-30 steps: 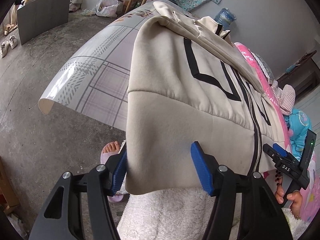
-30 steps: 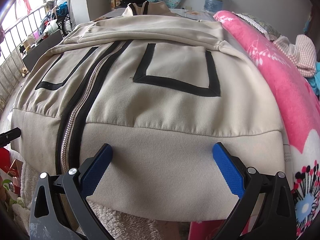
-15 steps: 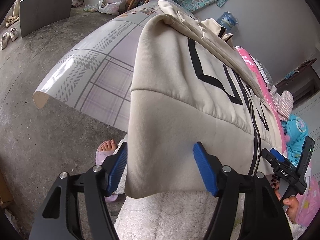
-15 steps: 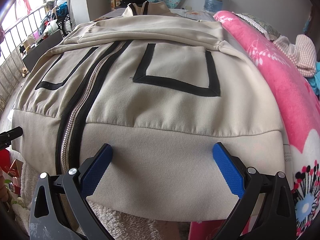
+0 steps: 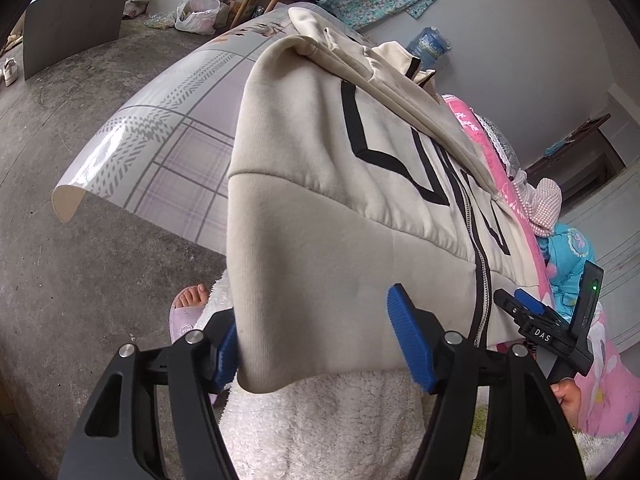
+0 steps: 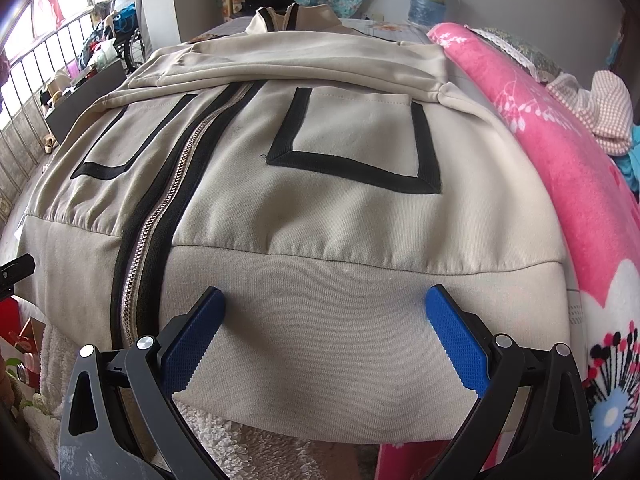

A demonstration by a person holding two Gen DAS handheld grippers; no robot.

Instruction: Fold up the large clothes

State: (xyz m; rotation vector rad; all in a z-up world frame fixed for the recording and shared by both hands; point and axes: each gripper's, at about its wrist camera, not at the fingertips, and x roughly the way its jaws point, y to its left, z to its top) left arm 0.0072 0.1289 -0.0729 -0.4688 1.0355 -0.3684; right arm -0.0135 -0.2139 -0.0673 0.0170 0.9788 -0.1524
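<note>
A beige zip-up jacket [image 6: 344, 208] with black trim lies front up on the table, sleeves folded across its chest. Its hem hangs over the near edge. My right gripper [image 6: 324, 292] is open, its blue pads [image 6: 456, 336] spread wide over the right half of the hem band. My left gripper [image 5: 312, 308] is open at the hem's left corner [image 5: 280, 344]. That corner hangs between the jaws and covers the left pad, while the right pad [image 5: 408, 340] lies over the fabric. The right gripper [image 5: 536, 320] also shows at the edge of the left wrist view.
A plaid tablecloth [image 5: 160, 152] covers the table, its corner curling over a concrete floor. A pink blanket [image 6: 560, 160] and more clothes lie right of the jacket. White fleece [image 5: 320, 432] and a slippered foot [image 5: 188, 308] are below the hem. A water jug [image 6: 430, 0] stands far back.
The left gripper has tilted a little, and the hem corner now sits deeper between its slightly wider jaws. The right gripper and the jacket have not moved.
</note>
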